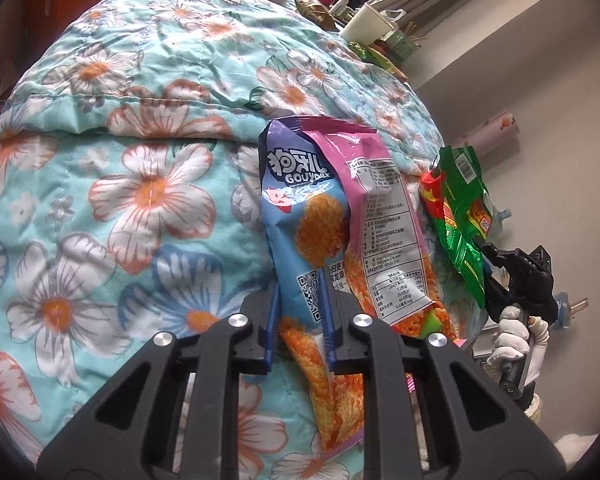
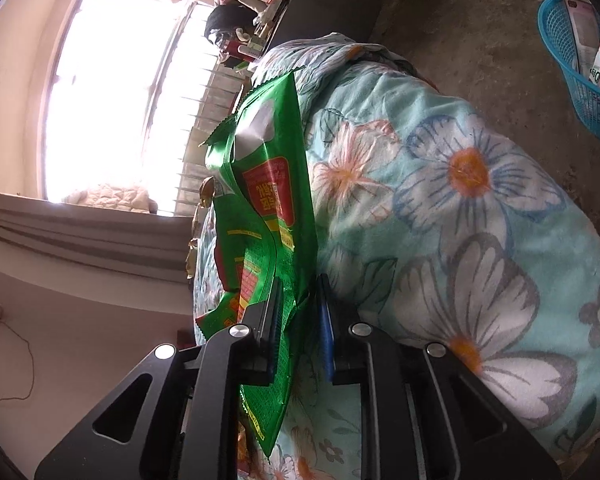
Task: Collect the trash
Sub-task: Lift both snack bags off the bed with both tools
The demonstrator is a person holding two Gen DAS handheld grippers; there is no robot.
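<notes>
In the left wrist view, the blue-and-pink snack bag (image 1: 320, 216) was seen pinched between the narrow jaws of the left gripper (image 1: 300, 324) above the floral quilt (image 1: 140, 120).

In the right wrist view, the green wrapper (image 2: 268, 208) lay between the right gripper (image 2: 300, 320) jaws beside the quilt; contact on the right pad could not be told. Neither piece was yet binned, and more wrappers remained.

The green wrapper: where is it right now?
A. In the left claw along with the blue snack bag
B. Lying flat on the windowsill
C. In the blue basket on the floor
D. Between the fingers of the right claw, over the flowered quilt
D: the right wrist view shows the green wrapper running down between the fingers of the right claw, with the quilt behind it.
</notes>
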